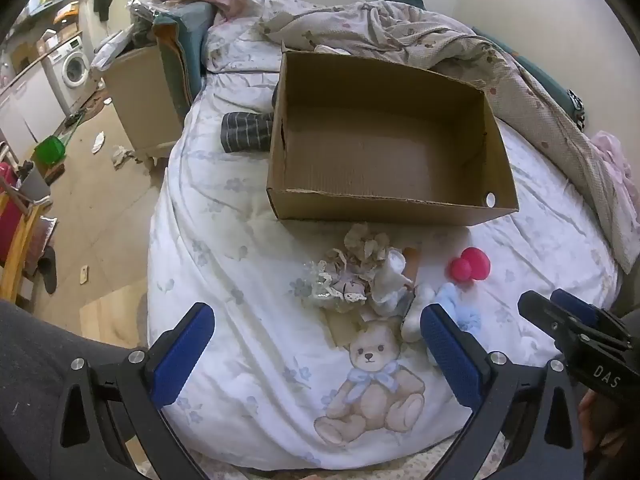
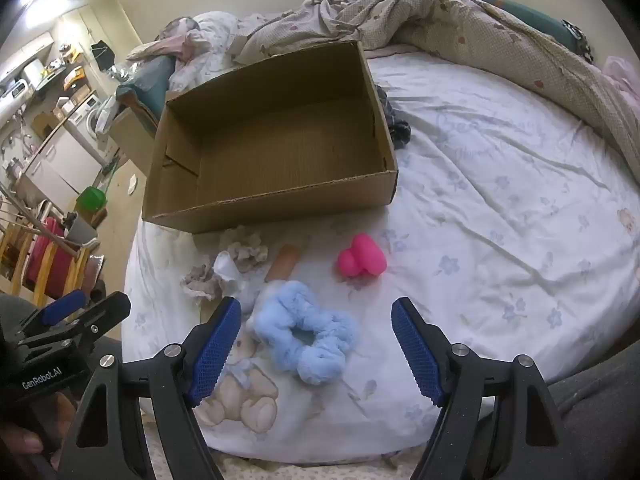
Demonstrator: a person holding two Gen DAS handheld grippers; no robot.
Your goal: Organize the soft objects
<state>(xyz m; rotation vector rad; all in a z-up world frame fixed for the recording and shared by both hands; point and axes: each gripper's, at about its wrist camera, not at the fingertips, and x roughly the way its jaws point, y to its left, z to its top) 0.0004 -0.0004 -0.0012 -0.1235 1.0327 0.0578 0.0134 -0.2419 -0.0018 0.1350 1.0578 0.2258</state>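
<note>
An open, empty cardboard box (image 1: 384,204) (image 2: 224,216) stands on the bed. In front of it lie a fluffy light-blue scrunchie (image 2: 308,332) (image 1: 460,304), a pink soft toy (image 2: 362,258) (image 1: 470,266), a beige scrunchie (image 2: 244,248) (image 1: 368,246), a white scrunchie (image 1: 392,280) (image 2: 228,266), a lace scrunchie (image 1: 340,286) and a tan cylinder (image 2: 284,266). My left gripper (image 1: 316,356) is open and empty, above the bear print. My right gripper (image 2: 316,344) is open, its fingers either side of the blue scrunchie, hovering above it.
White floral bedsheet (image 2: 500,200) with a teddy bear print (image 1: 376,384). A rumpled blanket (image 1: 440,40) lies behind the box. Dark striped cloth (image 1: 246,132) sits left of the box. The bed's left edge drops to a cluttered floor (image 1: 92,200).
</note>
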